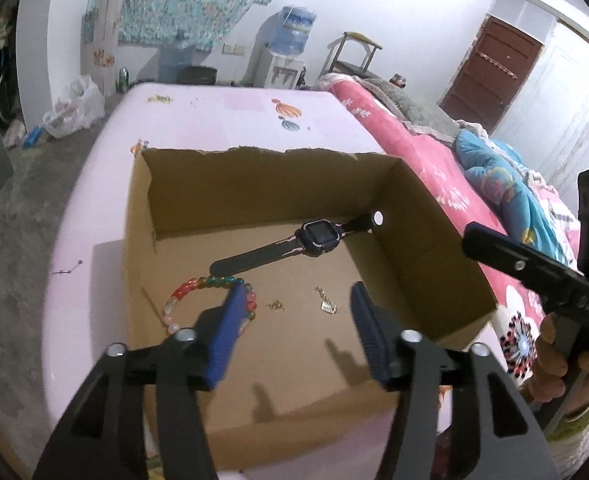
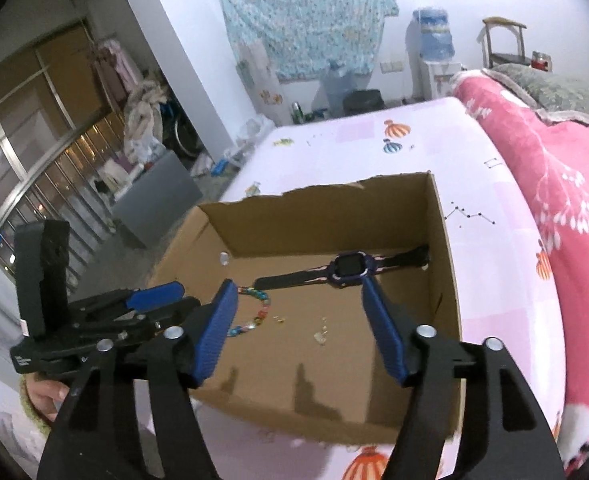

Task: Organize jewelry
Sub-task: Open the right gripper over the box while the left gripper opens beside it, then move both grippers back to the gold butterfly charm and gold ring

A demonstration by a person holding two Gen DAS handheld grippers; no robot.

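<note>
An open cardboard box (image 1: 254,184) (image 2: 442,280) sits on a pale pink sheet. On its floor lie a dark watch (image 1: 318,236) (image 2: 346,268), a coloured bead bracelet (image 1: 210,284) (image 2: 260,312) and small gold pieces (image 1: 326,304) (image 2: 320,336). My left gripper (image 1: 296,292) hovers over the box floor, open, with nothing between its blue pads; the bracelet lies partly behind its left finger. My right gripper (image 2: 296,286) hangs above the box, also open and empty. In the right wrist view the left gripper (image 2: 150,300) shows at the box's left wall.
A pink flowered quilt (image 1: 426,148) (image 2: 554,184) and a blue blanket (image 1: 502,188) lie to the right of the box. A hand (image 1: 554,364) holds the other gripper's handle. Beyond the bed stand a water dispenser (image 1: 290,44), a chair (image 2: 502,40) and a brown door (image 1: 490,68).
</note>
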